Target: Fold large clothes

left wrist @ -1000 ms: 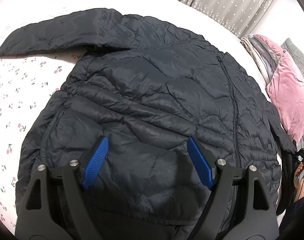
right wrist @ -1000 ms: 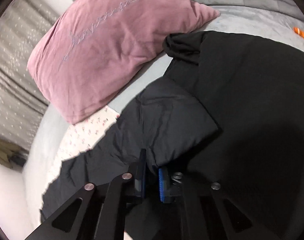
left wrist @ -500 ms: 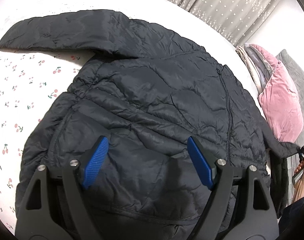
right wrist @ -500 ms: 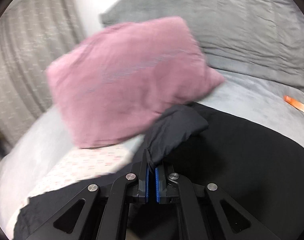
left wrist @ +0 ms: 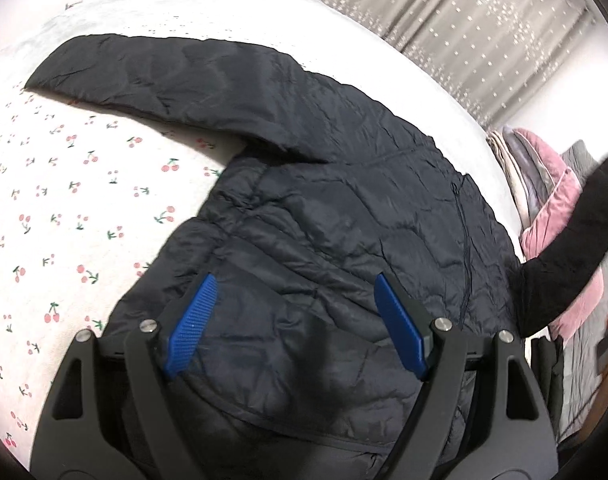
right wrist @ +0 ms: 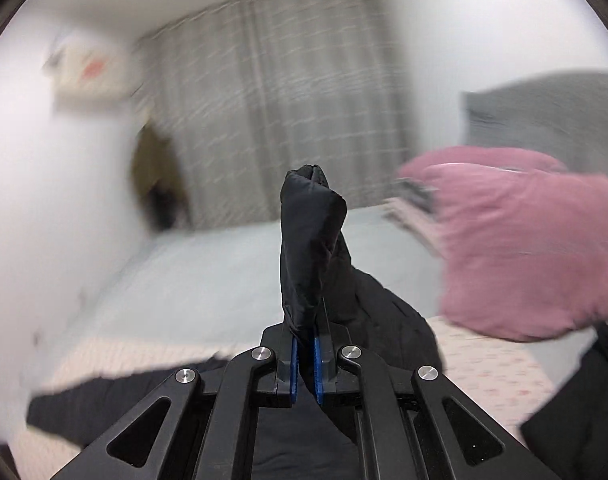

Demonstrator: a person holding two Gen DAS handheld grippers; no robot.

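Jacket (left wrist: pixel 324 208) spread flat across bed (left wrist: pixel 84 208), one sleeve (right wrist: pixel 310 240) lifted. L gripper (left wrist: pixel 294 320) wide open above hem, empty. R gripper (right wrist: pixel 304 364) clamped on sleeve cuff.

A jacket (left wrist: pixel 324 208) lies spread on a bed (left wrist: pixel 84 208), one sleeve (left wrist: pixel 176 76) reaching toward the frame's upper left, a pillow (left wrist: pixel 552 216) at its right edge, and a curtain (left wrist: pixel 464 24) behind at upper right.
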